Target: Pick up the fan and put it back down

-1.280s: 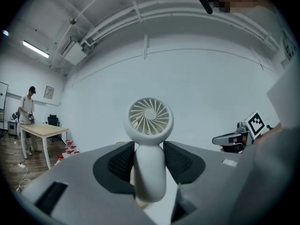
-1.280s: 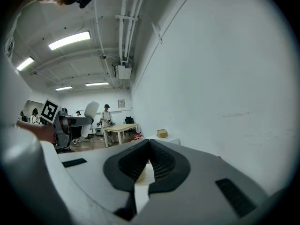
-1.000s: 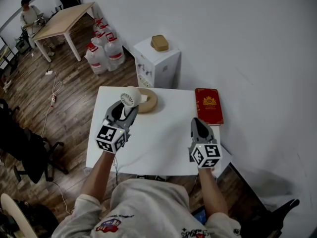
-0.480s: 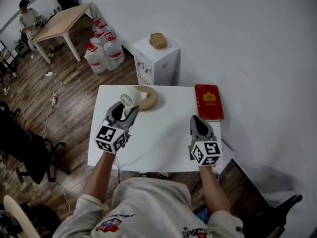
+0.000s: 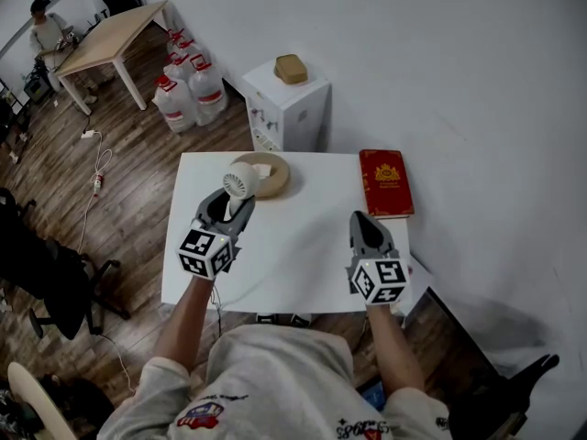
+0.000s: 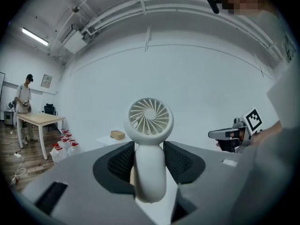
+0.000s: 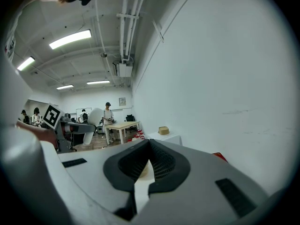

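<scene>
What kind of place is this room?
Probably a shared office or lab workroom: a wooden table with a person beside it, big water jugs on the wood floor, and a black office chair.

Grey left gripper (image 5: 236,199), right gripper (image 5: 363,219); pale printed T-shirt (image 5: 275,374).

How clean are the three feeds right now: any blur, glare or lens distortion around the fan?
Head view: sharp and evenly lit with only soft shadows; the white table is bright but not washed out. Left gripper view: heavy fisheye with dark corners, yet the fan between the jaws is in focus. Right gripper view: same fisheye; a ceiling light glares mildly, and the jaws are crisp.
</scene>
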Available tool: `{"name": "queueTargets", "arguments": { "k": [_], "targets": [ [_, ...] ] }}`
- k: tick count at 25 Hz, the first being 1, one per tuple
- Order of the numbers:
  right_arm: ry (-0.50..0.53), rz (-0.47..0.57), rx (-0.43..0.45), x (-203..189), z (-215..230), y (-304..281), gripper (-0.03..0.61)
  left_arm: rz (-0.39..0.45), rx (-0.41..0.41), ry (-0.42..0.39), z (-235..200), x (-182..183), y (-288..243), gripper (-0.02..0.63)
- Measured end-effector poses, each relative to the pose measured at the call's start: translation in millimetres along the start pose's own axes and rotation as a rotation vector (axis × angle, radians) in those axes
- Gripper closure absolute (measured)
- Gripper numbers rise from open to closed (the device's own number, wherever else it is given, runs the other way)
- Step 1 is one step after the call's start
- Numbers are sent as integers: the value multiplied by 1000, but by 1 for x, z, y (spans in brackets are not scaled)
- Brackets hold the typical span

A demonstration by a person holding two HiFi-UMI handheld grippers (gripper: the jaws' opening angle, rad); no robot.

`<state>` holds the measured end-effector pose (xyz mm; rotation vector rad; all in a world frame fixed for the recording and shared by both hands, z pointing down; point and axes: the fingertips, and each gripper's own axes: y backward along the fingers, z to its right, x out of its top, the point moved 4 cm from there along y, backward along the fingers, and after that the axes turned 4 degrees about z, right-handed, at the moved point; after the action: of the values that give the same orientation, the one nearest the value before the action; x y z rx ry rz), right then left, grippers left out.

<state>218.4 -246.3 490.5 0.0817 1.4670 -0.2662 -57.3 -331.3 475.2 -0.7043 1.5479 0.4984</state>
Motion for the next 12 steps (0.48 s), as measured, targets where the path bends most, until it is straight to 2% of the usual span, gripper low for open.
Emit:
{"name": "queueTargets", "arguments": {
  "k": [12],
  "targets": [
    [-4,-11,-51,-5,9,14,588,-296,85,91,-34,-131,5,426]
  ]
}}
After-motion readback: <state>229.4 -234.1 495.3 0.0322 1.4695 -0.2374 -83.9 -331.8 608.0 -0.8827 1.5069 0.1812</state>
